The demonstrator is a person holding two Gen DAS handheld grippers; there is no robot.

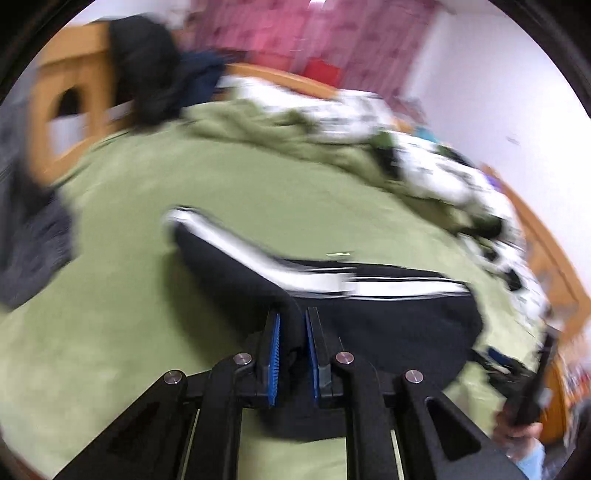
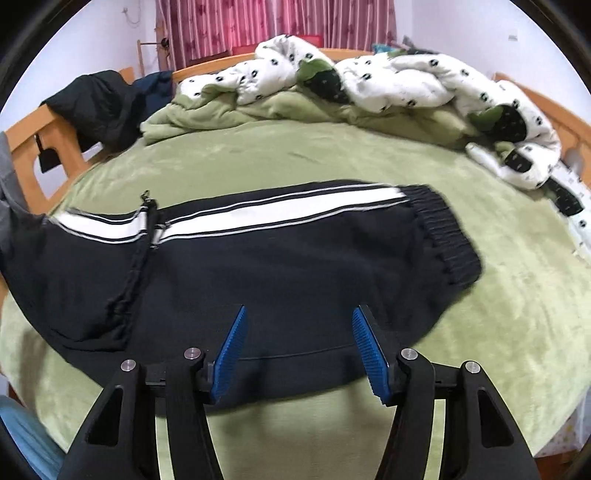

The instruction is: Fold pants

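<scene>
Black pants (image 2: 258, 273) with a white side stripe lie across a green bed sheet (image 2: 295, 162), ribbed waistband at the right, a leg part folded over at the left. My right gripper (image 2: 299, 314) is open just above the pants' near edge, holding nothing. In the blurred left wrist view my left gripper (image 1: 292, 317) is shut on a bunch of the black pants (image 1: 388, 317) and lifts that fabric above the sheet (image 1: 129, 258). The right gripper shows at the far right of the left wrist view (image 1: 532, 384).
A white patterned duvet (image 2: 406, 77) and a crumpled green blanket (image 2: 207, 114) lie along the far side of the bed. A dark jacket (image 2: 99, 107) hangs on the wooden bed frame (image 2: 33, 147) at the left. Pink curtains (image 2: 277, 22) hang behind.
</scene>
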